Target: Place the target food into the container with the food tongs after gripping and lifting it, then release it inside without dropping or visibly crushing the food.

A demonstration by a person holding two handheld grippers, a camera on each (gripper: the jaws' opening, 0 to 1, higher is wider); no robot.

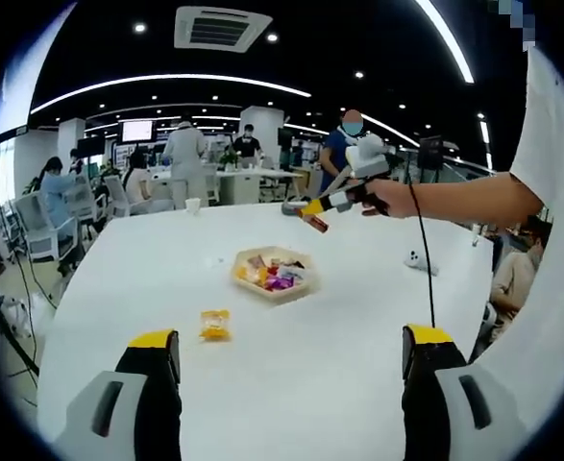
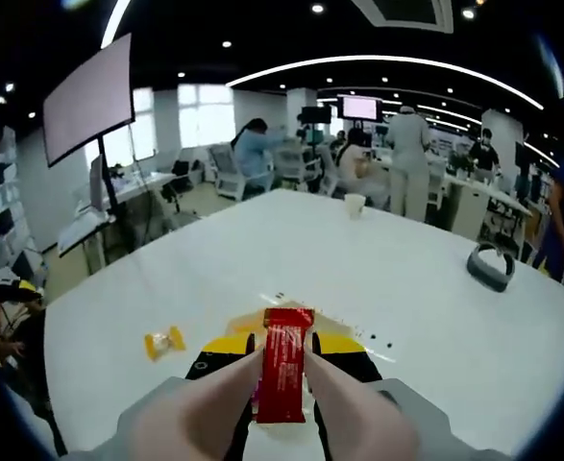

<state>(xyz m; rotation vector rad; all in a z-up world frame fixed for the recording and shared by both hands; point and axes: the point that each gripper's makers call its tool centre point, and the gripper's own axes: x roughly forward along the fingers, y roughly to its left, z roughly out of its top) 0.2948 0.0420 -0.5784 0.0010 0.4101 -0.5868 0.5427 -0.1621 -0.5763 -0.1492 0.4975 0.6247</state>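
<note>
A shallow tan container (image 1: 274,285) holding several wrapped snacks sits mid-table. Left of it and nearer me lies a yellow wrapped candy (image 1: 214,325). My left gripper (image 1: 291,341) is held low over the near table, jaws wide open and empty. My right gripper (image 1: 310,213), in a person's hand, hovers above and behind the container, shut on a red wrapped bar (image 1: 317,224). In the right gripper view the red bar (image 2: 283,370) stands clamped between the jaws of the right gripper (image 2: 283,351). A strip of the container's rim (image 2: 331,319) peeks out beyond it, and the yellow candy (image 2: 163,342) lies to the left.
A white cup (image 2: 355,205) and a grey round object (image 2: 491,266) stand on the far part of the white table (image 2: 406,288). A small white device (image 1: 418,261) with a cable lies right of the container. People, chairs and desks fill the room behind.
</note>
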